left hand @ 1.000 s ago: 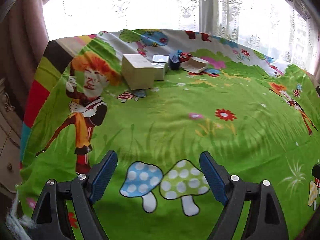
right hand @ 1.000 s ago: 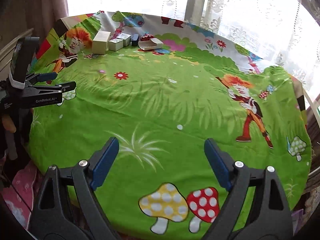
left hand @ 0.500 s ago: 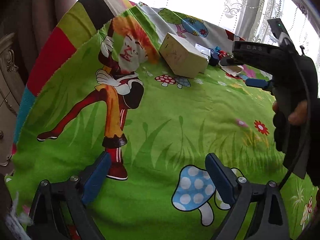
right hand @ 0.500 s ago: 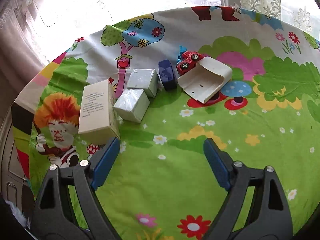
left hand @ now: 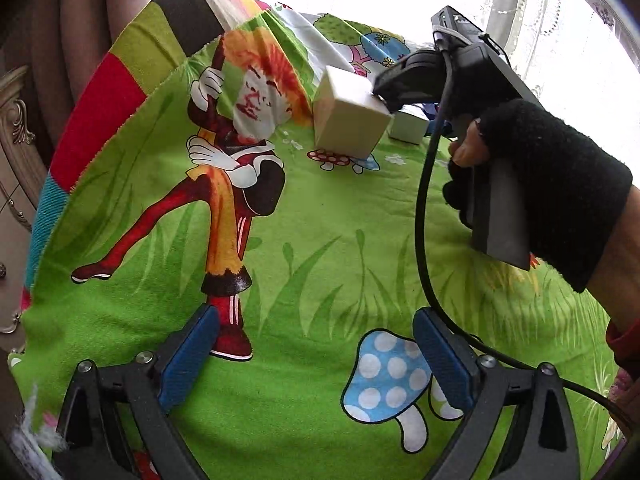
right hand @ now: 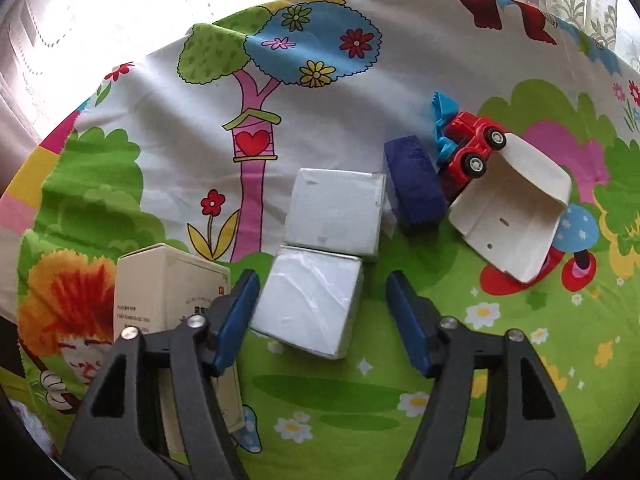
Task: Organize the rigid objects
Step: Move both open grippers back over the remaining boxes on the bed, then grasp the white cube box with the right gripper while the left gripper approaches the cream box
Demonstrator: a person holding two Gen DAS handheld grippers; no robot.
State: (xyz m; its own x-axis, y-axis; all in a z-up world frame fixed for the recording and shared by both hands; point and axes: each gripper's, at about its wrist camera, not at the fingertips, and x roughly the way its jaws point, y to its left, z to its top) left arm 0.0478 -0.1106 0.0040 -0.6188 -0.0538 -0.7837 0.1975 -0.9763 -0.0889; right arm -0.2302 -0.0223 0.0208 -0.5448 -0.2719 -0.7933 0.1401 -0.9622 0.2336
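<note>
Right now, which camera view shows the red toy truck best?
The right wrist view: the red toy truck lies tipped, plainly seen between the dark blue block and the white scoop. In the left wrist view the right gripper and the hand holding it hide it.

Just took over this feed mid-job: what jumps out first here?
The right tool stands out first: it straddles the nearer silver-white box, jaws closing, the right-hand pad not yet touching. Beside it on the cartoon cloth stands a tall cream carton; beyond lie a second silvery box, a dark blue block and a red toy truck.
</note>
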